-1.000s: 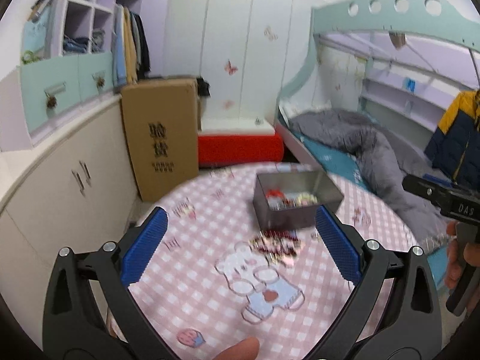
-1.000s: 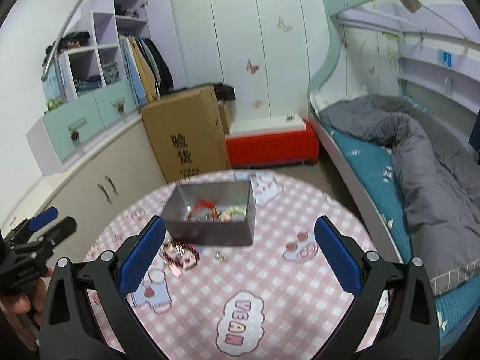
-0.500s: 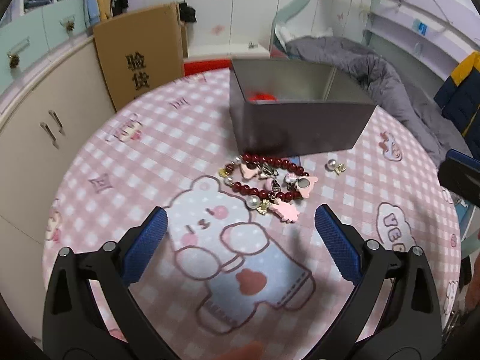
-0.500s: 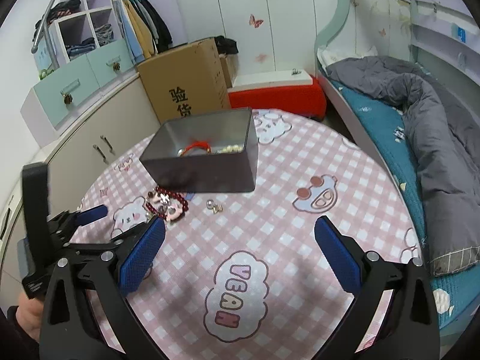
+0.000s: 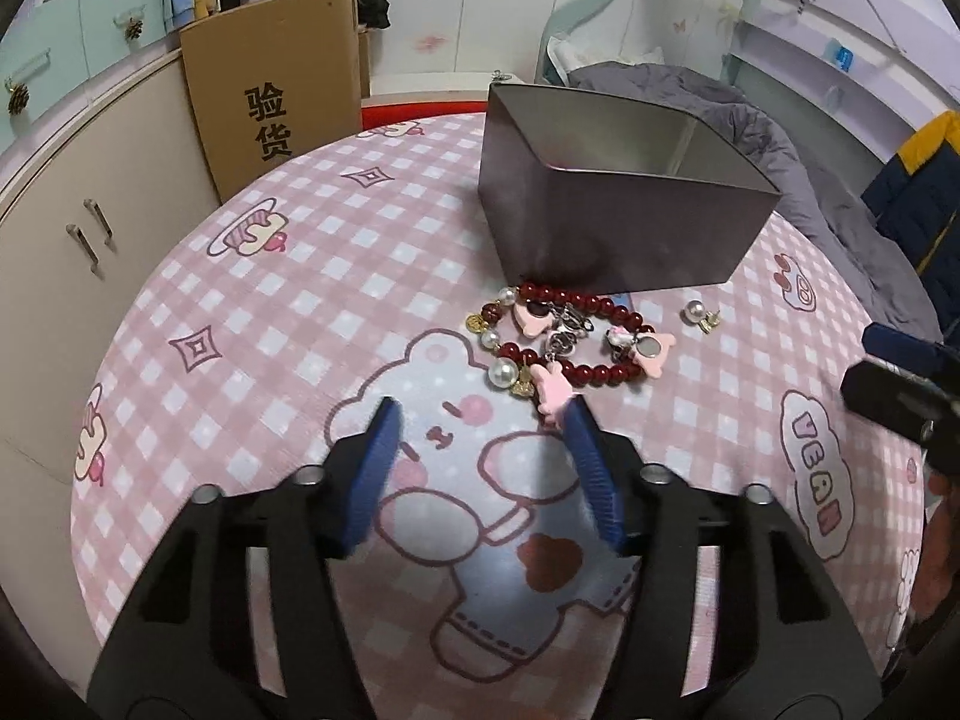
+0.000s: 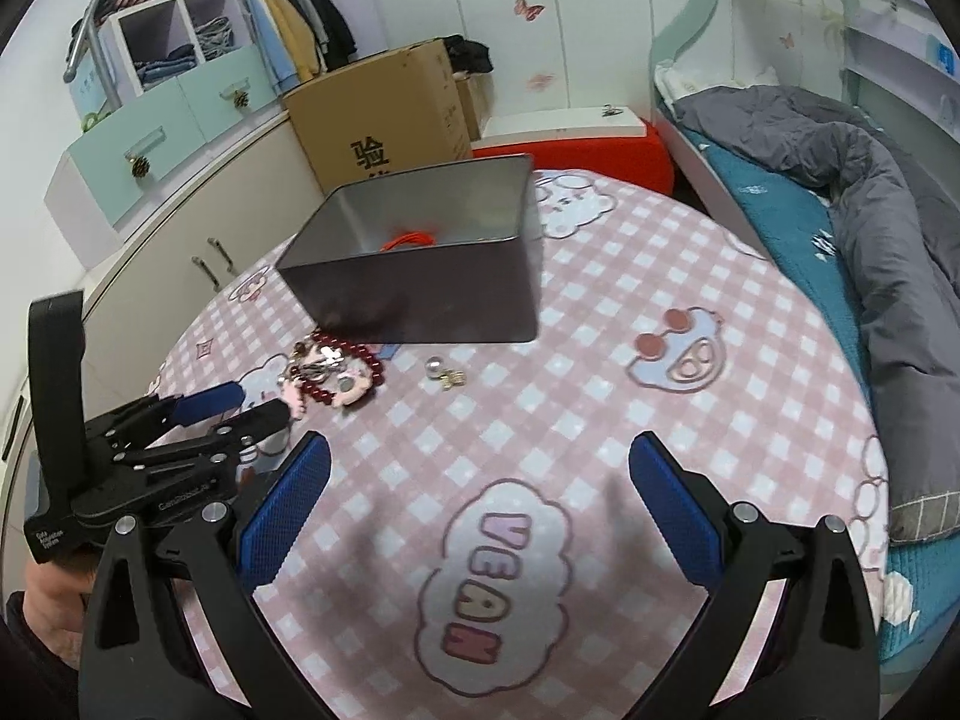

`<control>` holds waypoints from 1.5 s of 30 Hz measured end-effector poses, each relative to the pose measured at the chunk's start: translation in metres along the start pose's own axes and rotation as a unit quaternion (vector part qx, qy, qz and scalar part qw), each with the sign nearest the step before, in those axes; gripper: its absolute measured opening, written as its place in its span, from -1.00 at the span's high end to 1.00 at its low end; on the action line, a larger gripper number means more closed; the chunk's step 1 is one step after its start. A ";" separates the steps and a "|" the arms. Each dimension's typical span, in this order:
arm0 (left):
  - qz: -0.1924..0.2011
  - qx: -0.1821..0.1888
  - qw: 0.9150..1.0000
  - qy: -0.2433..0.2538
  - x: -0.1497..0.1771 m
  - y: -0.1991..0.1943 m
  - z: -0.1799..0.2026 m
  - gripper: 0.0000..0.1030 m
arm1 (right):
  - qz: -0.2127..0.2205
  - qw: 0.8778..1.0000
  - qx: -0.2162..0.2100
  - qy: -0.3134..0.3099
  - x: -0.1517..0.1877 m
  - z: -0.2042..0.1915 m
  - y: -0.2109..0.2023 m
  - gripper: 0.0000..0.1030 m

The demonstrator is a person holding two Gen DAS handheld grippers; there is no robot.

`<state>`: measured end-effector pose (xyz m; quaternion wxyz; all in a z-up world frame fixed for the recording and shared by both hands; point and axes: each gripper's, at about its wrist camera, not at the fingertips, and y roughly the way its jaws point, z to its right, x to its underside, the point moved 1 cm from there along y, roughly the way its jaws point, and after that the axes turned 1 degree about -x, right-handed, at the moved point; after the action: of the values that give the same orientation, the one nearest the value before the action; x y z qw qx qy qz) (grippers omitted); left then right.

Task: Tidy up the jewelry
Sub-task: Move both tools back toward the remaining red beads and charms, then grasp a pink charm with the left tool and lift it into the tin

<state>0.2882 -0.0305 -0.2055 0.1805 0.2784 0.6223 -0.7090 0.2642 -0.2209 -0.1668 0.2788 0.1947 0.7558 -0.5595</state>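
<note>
The left gripper (image 5: 480,414) sits half-spread just short of the red bead bracelet (image 5: 570,339) lying beside the metal tin (image 5: 618,228), while the right gripper (image 6: 480,456) hangs wide apart over the tablecloth (image 6: 600,408).

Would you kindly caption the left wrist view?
Left gripper open beside a red bead bracelet before the metal tin.
</note>
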 end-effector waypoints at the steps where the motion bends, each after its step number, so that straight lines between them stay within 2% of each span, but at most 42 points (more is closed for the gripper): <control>1: 0.003 -0.004 1.000 -0.001 -0.001 0.000 0.000 -0.35 | -0.002 1.000 -0.003 -0.004 0.000 -0.004 0.001 -0.86; 6: 0.007 0.013 1.000 0.009 -0.005 0.008 0.003 -0.29 | -0.006 1.000 -0.005 -0.012 0.000 -0.011 0.003 -0.86; 7: 0.008 0.017 1.000 0.011 -0.005 0.009 0.003 -0.07 | -0.007 1.000 -0.004 -0.012 0.001 -0.011 0.003 -0.86; 8: 0.010 0.025 1.000 0.014 -0.006 0.008 0.003 0.04 | -0.008 1.000 -0.003 -0.011 0.001 -0.011 0.004 -0.86; 9: 0.010 0.033 0.999 0.015 -0.007 0.008 0.003 0.39 | -0.010 1.000 -0.003 -0.010 0.002 -0.011 0.004 -0.86; 11: 0.008 0.049 0.999 0.016 -0.006 0.007 0.001 0.54 | -0.012 1.000 -0.004 -0.010 0.003 -0.011 0.006 -0.86; 12: 0.007 0.053 0.998 0.017 -0.005 0.006 -0.001 0.68 | -0.014 1.000 -0.004 -0.010 0.004 -0.012 0.007 -0.86; 15: 0.006 0.068 0.998 0.011 0.000 0.002 -0.010 0.70 | -0.017 1.000 -0.007 -0.012 0.006 -0.016 0.009 -0.86; 24: 0.018 0.067 0.998 0.001 0.014 -0.020 -0.031 0.70 | -0.034 0.998 -0.037 -0.035 0.009 -0.045 0.027 -0.86; 28: 0.028 0.065 0.997 -0.010 0.016 -0.032 -0.042 0.70 | -0.027 0.998 -0.035 -0.039 0.006 -0.051 0.037 -0.81; 29: 0.031 0.066 0.997 -0.010 0.016 -0.035 -0.043 0.70 | -0.025 0.998 -0.031 -0.039 0.004 -0.050 0.040 -0.77; 31: 0.038 0.068 0.997 -0.011 0.015 -0.040 -0.045 0.70 | -0.025 0.998 -0.026 -0.044 -0.001 -0.050 0.048 -0.42; 33: 0.044 0.071 0.996 -0.011 0.014 -0.045 -0.045 0.70 | -0.023 0.998 -0.023 -0.047 -0.008 -0.048 0.055 -0.22; 38: 0.055 0.078 0.995 -0.011 0.013 -0.052 -0.044 0.70 | -0.035 0.997 -0.028 -0.067 -0.015 -0.051 0.071 0.14; 41: 0.056 0.079 0.995 -0.011 0.013 -0.054 -0.042 0.70 | -0.033 0.996 -0.036 -0.080 -0.016 -0.053 0.072 0.55; 42: 0.057 0.079 0.995 -0.011 0.013 -0.054 -0.042 0.70 | -0.033 0.995 -0.038 -0.084 -0.016 -0.055 0.072 0.62; 45: 0.060 0.080 0.995 -0.011 0.012 -0.056 -0.041 0.70 | -0.031 0.994 -0.041 -0.096 -0.013 -0.058 0.067 0.62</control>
<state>0.2524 0.0197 -0.1723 0.2063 0.3208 0.5439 -0.7474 0.3031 -0.1458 -0.1951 0.3402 0.1054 0.7536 -0.5524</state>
